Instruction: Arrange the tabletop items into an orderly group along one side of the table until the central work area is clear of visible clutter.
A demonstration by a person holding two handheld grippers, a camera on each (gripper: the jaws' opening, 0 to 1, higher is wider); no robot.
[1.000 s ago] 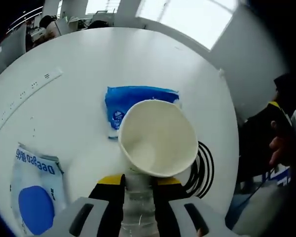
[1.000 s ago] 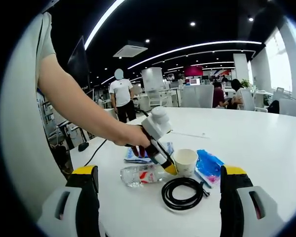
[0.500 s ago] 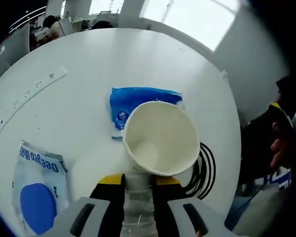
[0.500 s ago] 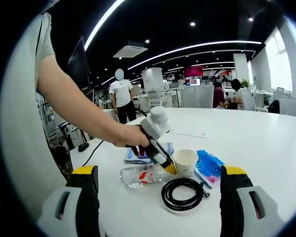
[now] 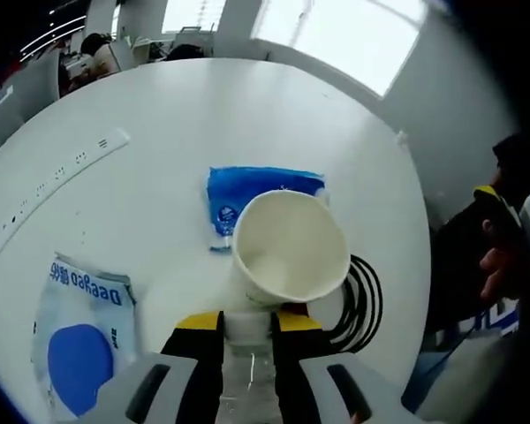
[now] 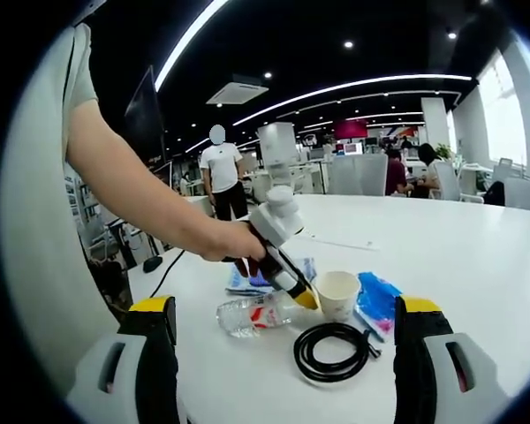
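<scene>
Item group on a round white desk [image 5: 203, 115], listed left to right in the right gripper view. Plastic bottle [image 6: 252, 313]: lying on its side at the left end of the cluster, its neck end sitting between the jaws of the left claw [image 6: 307, 301], which is pinching it; in the left gripper view the bottle [image 5: 246, 371] is rising between the yellow-tipped jaws of that claw [image 5: 247, 322]. White-and-blue packet [image 5: 81, 340]: lying flat behind the bottle, on the far side. Black cable coil [image 6: 333, 351]: lying nearest the camera, just in front of the cup. Paper cup [image 6: 336, 294]: standing upright and empty, right beside the bottle's gripped end; whether the two are touching I cannot tell. Blue pouch [image 6: 379, 298]: lying flat at the right end, just beside the cup. Right claw [image 6: 284, 353]: hovering well apart from the cluster, jaws spread wide and carrying nothing. Step in hand, as judged: the bottle is being positioned within the group. Next move, as judged: releasing or nudging the bottle without tipping the light cup, while the spare right claw is free for the coil.
</scene>
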